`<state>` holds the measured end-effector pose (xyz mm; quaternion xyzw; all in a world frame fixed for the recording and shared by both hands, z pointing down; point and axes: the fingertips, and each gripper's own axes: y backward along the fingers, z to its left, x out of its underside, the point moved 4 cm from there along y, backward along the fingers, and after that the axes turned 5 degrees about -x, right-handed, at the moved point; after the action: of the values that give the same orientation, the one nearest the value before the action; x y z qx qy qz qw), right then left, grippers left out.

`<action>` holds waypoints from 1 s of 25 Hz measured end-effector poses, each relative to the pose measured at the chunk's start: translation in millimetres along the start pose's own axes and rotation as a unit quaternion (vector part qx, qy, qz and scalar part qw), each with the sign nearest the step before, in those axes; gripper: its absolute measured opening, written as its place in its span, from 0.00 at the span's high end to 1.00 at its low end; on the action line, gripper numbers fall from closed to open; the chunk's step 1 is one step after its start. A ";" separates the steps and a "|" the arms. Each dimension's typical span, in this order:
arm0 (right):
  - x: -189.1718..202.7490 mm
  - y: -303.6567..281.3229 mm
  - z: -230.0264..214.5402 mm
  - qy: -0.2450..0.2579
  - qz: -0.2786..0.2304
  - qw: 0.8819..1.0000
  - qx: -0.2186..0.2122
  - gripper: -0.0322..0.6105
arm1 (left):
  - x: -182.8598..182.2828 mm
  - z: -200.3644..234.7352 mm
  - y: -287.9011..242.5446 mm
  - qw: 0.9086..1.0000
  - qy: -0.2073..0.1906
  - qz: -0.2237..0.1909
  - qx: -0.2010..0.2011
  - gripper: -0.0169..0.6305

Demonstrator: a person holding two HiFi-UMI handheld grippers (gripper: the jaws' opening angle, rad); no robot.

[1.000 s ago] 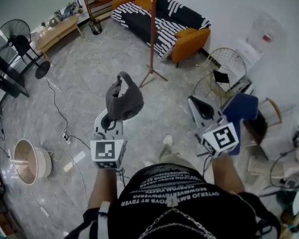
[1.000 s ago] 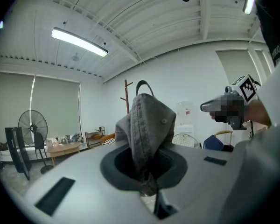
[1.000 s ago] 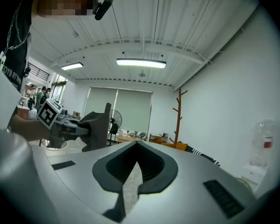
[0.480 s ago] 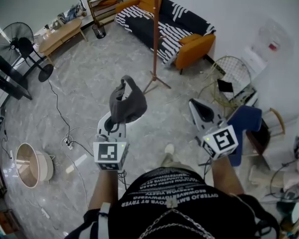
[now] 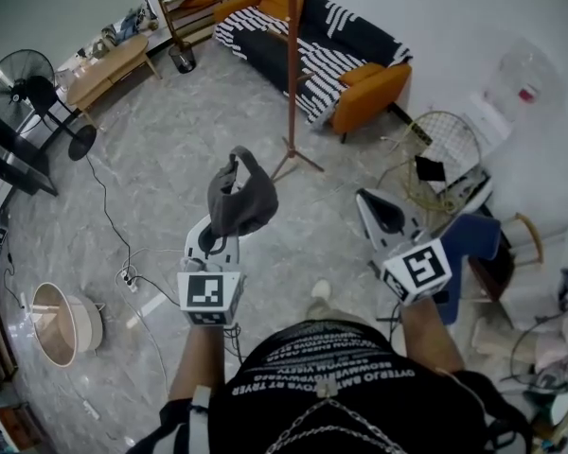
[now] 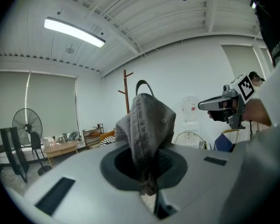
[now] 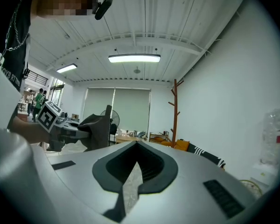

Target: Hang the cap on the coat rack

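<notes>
The grey cap (image 5: 239, 195) is clamped by its edge between the jaws of the left gripper (image 5: 220, 235). It is held up above the floor (image 5: 161, 178), well apart from the wooden coat rack (image 5: 292, 64), which is seen ahead near the sofa (image 5: 333, 47). The right gripper (image 5: 367, 202) is held alongside, its jaws together with nothing between them.

The top edge of my head view cuts off the coat rack (image 5: 292, 64), so its hooks are lost there. In the left gripper view the cap (image 6: 147, 125) buries the tips of my fingers (image 6: 191, 185) and blocks the rack's lower pole. The clutter on the far table (image 5: 109, 55) is too small to tell.
</notes>
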<state>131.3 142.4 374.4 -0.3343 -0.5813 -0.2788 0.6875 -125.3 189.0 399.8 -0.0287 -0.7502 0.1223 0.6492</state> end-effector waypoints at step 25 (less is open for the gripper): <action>5.9 -19.3 -134.0 0.002 -0.032 0.999 -0.028 0.94 | -50.8 -35.6 -93.4 0.999 -0.012 -0.012 -0.050 0.96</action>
<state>199.5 25.4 369.2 -0.3337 -0.5826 -0.3176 0.6696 -71.7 93.5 375.8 -0.0513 -0.7633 0.0772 0.6393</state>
